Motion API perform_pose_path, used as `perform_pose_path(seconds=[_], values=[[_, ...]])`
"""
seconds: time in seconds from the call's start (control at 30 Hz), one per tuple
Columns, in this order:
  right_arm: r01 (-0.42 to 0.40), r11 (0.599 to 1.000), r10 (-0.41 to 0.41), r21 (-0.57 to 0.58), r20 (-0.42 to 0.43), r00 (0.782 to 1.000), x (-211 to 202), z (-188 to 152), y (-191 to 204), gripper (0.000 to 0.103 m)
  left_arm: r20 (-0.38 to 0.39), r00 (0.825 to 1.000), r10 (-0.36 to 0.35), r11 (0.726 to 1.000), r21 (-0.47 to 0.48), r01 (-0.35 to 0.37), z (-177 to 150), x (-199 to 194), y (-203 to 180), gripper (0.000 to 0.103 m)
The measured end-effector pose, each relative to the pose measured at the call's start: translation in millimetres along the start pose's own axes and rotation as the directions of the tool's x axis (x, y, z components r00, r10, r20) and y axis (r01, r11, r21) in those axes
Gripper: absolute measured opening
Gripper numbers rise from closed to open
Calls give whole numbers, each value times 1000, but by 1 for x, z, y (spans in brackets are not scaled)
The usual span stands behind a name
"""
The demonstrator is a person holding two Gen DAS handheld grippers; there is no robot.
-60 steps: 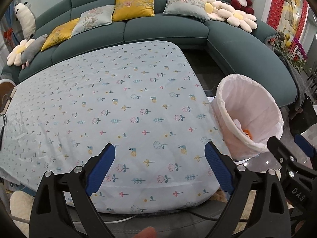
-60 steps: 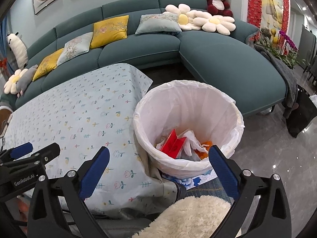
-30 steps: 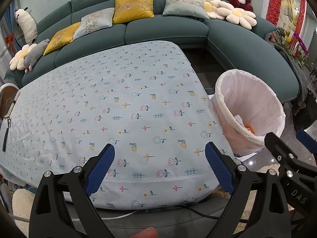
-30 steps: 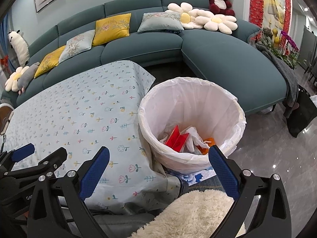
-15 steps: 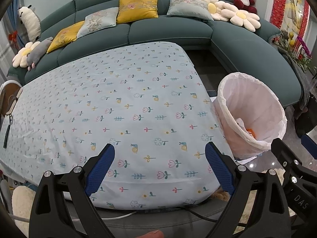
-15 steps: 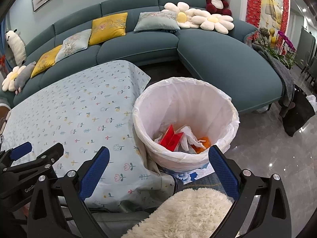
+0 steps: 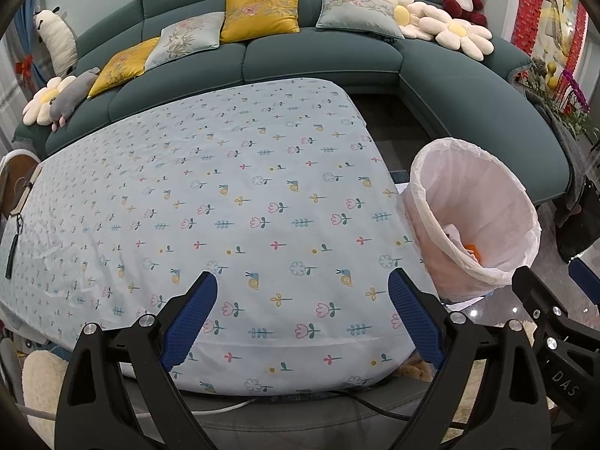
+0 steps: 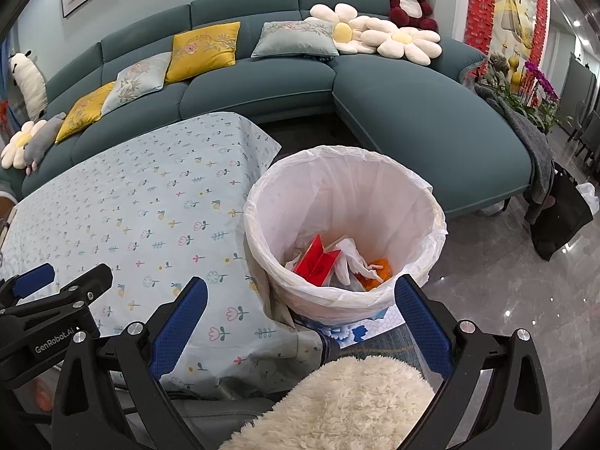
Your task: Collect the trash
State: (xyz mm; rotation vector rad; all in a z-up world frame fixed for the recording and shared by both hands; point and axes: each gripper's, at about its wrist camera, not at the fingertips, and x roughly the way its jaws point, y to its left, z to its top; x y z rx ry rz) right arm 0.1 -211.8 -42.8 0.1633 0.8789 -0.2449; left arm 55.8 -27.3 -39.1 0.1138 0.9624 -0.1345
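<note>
A trash bin with a white liner (image 8: 375, 191) stands on the floor beside the table's right edge; it also shows in the left wrist view (image 7: 483, 183). Inside lie a red packet (image 8: 317, 260), crumpled white plastic (image 8: 347, 258) and orange scraps (image 8: 377, 268). My left gripper (image 7: 302, 311) is open and empty above the near edge of the table with the flowered cloth (image 7: 210, 172). My right gripper (image 8: 300, 318) is open and empty, just in front of the bin. No trash shows on the cloth.
A teal sofa (image 7: 307, 60) with cushions and plush toys curves round the back and right. A fluffy cream cushion (image 8: 337, 401) lies below my right gripper. A dark bag (image 8: 562, 206) and grey throw hang at the sofa's right end. Glossy floor lies right.
Both grippers stay open and empty. The views shift only slightly, both hands drifting a little near the table's front edge and the bin.
</note>
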Motion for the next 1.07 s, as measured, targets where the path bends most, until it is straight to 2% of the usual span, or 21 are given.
perform_pose_path(seconds=[1.07], values=[[-1, 1000, 1, 2, -1, 1000, 0, 0, -2, 96, 12, 1000, -4, 1000, 20, 4, 2, -3, -5, 88]])
